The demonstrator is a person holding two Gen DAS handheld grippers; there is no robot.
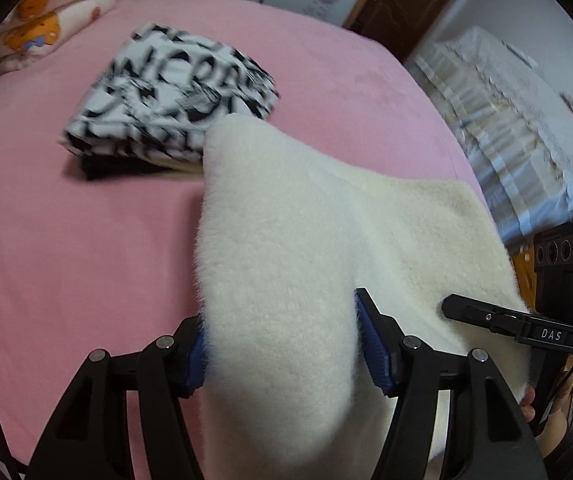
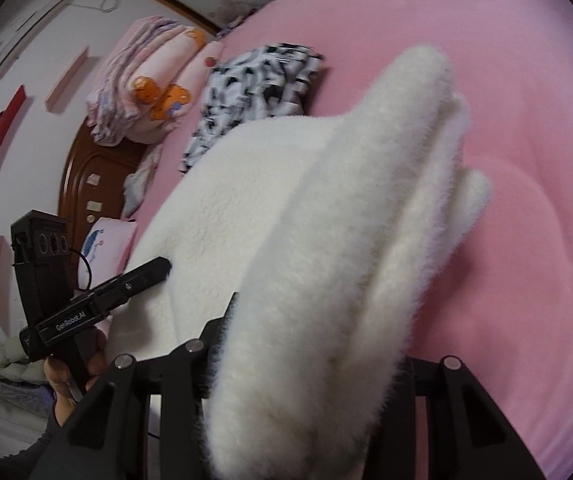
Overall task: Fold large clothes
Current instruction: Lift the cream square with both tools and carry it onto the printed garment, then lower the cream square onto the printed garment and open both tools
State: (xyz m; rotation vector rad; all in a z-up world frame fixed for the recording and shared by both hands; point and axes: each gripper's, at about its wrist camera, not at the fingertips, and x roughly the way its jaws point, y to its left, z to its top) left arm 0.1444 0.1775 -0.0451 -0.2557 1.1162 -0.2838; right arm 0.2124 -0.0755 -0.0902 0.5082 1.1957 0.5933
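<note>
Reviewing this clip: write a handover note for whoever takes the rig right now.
Left gripper: shut on a thick fold of the white fleece.
Right gripper: shut on the same fleece, beside the left.
Fleece is lifted over the pink bed. A black-and-white garment lies folded farther up the bed.
Done: that garment is folded.
Left: finish folding the fleece, then lay it down.

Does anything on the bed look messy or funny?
A little. The folded black-and-white garment has a black layer sticking out under its near edge, so its stack is uneven. The fluffy white garment is bunched up, but both hand-held grippers are holding it. Nothing looks spilled or torn.
</note>
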